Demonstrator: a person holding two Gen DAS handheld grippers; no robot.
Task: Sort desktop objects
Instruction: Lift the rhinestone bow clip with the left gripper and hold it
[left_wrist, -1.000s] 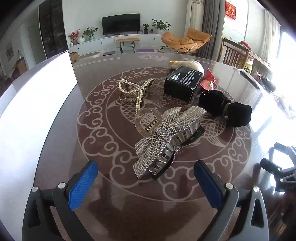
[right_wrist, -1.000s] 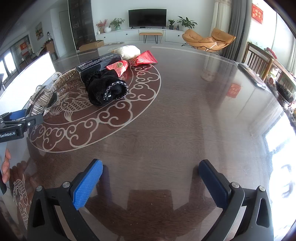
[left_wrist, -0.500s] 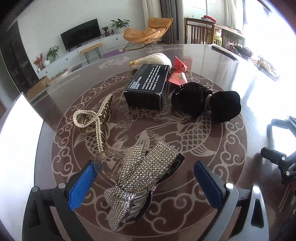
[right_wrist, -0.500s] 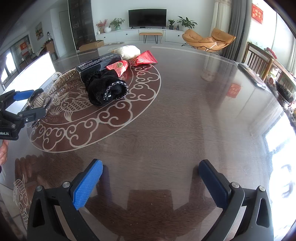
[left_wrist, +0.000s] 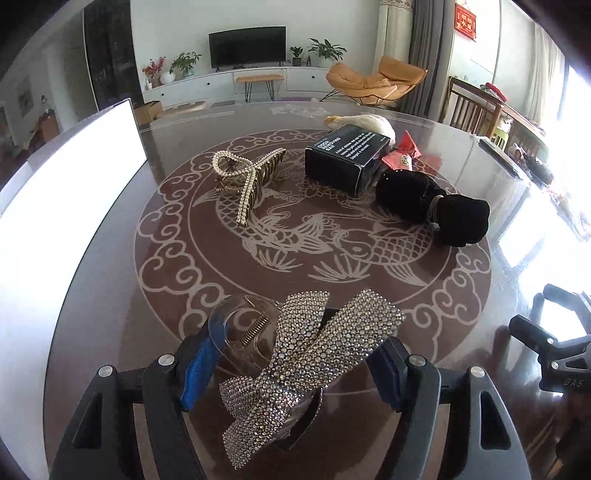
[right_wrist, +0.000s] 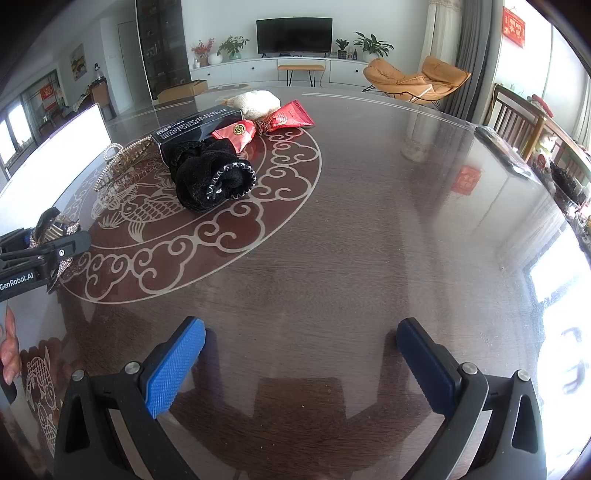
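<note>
A rhinestone bow hair clip (left_wrist: 310, 354) lies on the dark round table (left_wrist: 369, 288), partly over a clear claw clip (left_wrist: 240, 332). My left gripper (left_wrist: 291, 369) straddles both; its jaws are closing, the blue pads close on either side without visibly pressing. From the right wrist view the left gripper (right_wrist: 44, 254) sits at the far left with the bow clip (right_wrist: 59, 229) between its fingers. My right gripper (right_wrist: 299, 365) stands open over bare table, nothing between its pads. Farther back lie a pearl claw clip (left_wrist: 247, 173), a black box (left_wrist: 347, 155) and a black scrunchie (left_wrist: 432, 210).
A red packet (left_wrist: 400, 155) and a white pouch (left_wrist: 365, 123) lie behind the black box. A bright white panel (left_wrist: 66, 192) runs along the table's left side. The right gripper's black frame (left_wrist: 554, 350) shows at the right. Chairs stand beyond the far right edge.
The left gripper has come forward so the bow clip and clear clip now sit between its fingers, and its jaws have narrowed. The right gripper has not moved.
</note>
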